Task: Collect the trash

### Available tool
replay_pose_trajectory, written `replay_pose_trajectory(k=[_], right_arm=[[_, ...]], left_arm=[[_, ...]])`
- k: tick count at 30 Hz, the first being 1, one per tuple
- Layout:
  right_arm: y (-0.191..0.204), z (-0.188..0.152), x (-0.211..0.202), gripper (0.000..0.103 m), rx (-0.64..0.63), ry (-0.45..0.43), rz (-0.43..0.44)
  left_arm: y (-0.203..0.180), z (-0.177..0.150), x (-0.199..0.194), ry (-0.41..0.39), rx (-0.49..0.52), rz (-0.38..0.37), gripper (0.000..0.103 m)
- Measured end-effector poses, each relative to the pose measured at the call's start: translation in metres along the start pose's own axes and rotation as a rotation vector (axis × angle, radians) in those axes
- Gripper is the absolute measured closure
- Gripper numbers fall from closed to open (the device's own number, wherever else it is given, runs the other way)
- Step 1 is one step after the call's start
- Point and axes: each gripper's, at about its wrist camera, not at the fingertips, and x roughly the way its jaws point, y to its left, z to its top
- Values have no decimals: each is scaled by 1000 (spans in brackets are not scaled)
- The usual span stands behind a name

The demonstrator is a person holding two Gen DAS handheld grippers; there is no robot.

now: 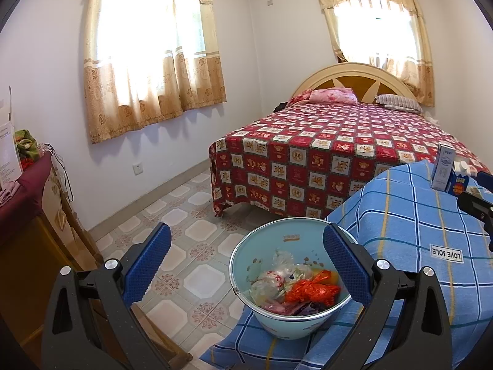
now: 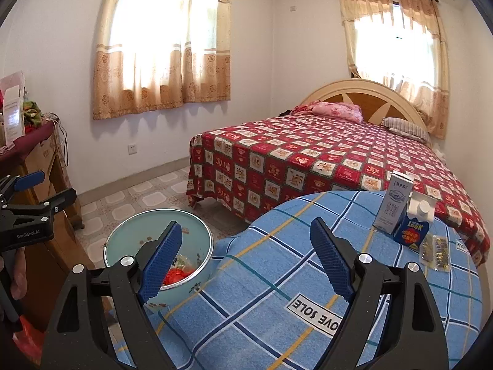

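Observation:
A light blue bowl stands at the left edge of the table with the blue checked cloth. It holds an orange-red plastic bag and clear wrappers. My left gripper is open and empty, above the bowl. The bowl also shows in the right wrist view. A tall white carton, a small blue juice carton and a clear wrapper sit at the table's far right. My right gripper is open and empty over the cloth, left of the cartons.
A bed with a red patterned cover stands behind the table. A wooden cabinet with a dark red cloth and papers stands at the left. Tiled floor lies between. The left gripper also shows at the left edge of the right wrist view.

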Motion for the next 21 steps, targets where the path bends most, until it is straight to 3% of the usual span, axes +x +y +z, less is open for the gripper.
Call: replay_pose_trajectory(k=[21], right_arm=[[-2,-1,-4,19,16,1,1]], left_arm=[[-1,2,-4,-2,4,1,6]])
